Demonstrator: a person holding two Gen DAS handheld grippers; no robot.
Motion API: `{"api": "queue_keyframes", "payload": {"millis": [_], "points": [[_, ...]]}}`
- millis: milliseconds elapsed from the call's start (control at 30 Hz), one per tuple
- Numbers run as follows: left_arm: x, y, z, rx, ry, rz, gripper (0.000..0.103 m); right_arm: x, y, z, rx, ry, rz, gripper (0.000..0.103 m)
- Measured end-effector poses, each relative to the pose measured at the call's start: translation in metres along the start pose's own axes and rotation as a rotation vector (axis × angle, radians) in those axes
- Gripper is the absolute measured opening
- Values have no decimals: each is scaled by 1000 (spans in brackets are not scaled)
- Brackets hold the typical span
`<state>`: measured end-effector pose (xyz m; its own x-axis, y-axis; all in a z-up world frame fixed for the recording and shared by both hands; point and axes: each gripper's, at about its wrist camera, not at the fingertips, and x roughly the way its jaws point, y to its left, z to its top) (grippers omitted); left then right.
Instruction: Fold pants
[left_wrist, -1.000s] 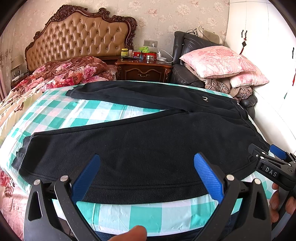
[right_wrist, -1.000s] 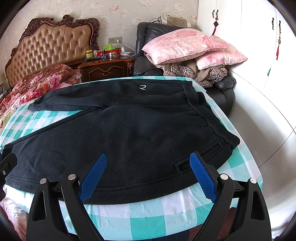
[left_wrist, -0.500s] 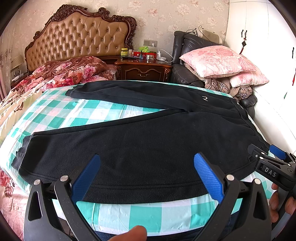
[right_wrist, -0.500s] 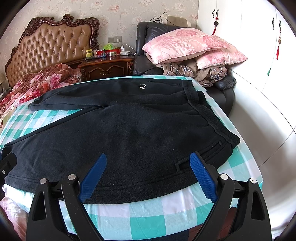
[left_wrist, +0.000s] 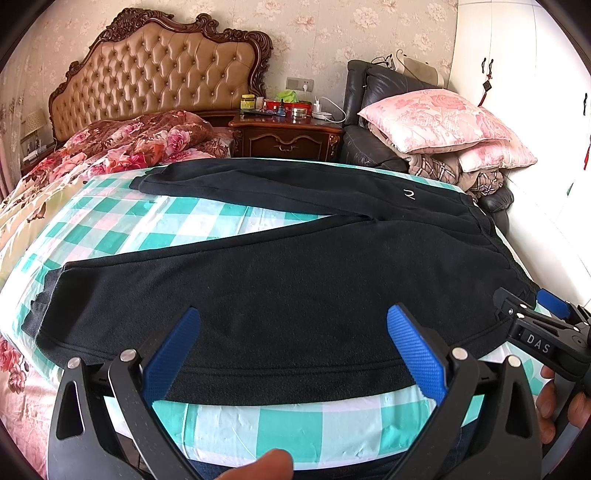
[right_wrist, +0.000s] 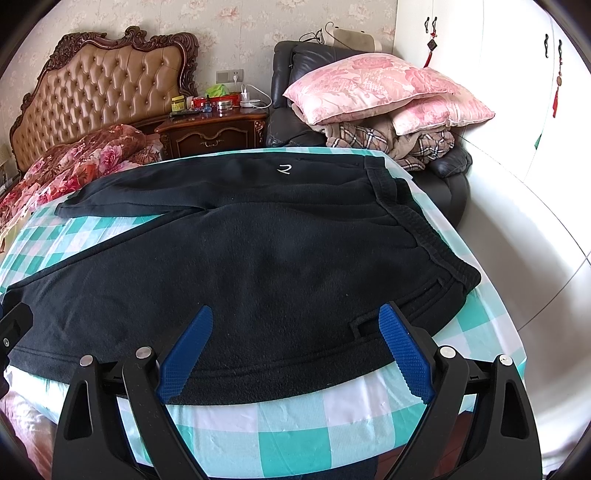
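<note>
A bedroom: the bed (left_wrist: 229, 424) carries a green-and-white checked sheet (left_wrist: 110, 236), and on it the pants (left_wrist: 295, 280) lie spread flat. They are black fleece, waistband (right_wrist: 413, 225) toward the armchair side, the two legs splayed apart toward the headboard side with a wedge of sheet showing between them. The near leg's long edge runs just inside the bed's near edge.

The left gripper (left_wrist: 293, 350) hovers over that near edge around mid-leg, jaws wide apart and holding nothing. The right gripper (right_wrist: 295, 350) hovers over the hip area near the pocket slit (right_wrist: 364, 325), jaws likewise apart and empty. Nothing is folded yet, so I judge the first step to be bringing one leg over the other.

Risks, as I judge them: thick fleece may let a jaw pinch only the top layer, so the leg peels open rather than lifting whole; a pinch could also catch the sheet and drag it along. If the two grips rise unevenly, the leg would twist and the seams would miss each other.

Beyond the pants, a floral quilt (left_wrist: 122, 144) is bunched by the headboard (left_wrist: 159, 74). A nightstand (left_wrist: 288, 136) and an armchair (right_wrist: 295, 107) piled with pillows (right_wrist: 373, 88) stand past the bed's far edge. None of it blocks the fold.
</note>
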<state>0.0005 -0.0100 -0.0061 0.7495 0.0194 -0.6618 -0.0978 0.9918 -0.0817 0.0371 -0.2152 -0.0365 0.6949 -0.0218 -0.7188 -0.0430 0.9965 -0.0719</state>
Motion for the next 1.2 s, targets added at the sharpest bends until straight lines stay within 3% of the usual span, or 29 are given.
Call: {"api": "queue_keyframes", "payload": {"millis": [367,467,600,733,800,1000,1133,1200], "points": [[19,0,-11,-10,40,-17,101,42,-18,8,62,169,123,88],[29,8,-6,-25,55,-18,101,63,-44,46,79,166,157,88],[42,22,1,-62,71,-10,101,125,-95,125,27,149,58,88],[57,32,0,-80,105,3,101,211,-143,198,40,227,39,88],[65,36,-2,-85,129,11,101,251,-156,221,35,282,79,89],[83,58,-3,-104,174,49,101,320,-171,246,73,354,113,89],[90,74,-1,-127,190,83,101,346,-163,247,9,393,108,87],[91,79,0,-133,193,97,101,354,-160,244,-13,411,115,72]]}}
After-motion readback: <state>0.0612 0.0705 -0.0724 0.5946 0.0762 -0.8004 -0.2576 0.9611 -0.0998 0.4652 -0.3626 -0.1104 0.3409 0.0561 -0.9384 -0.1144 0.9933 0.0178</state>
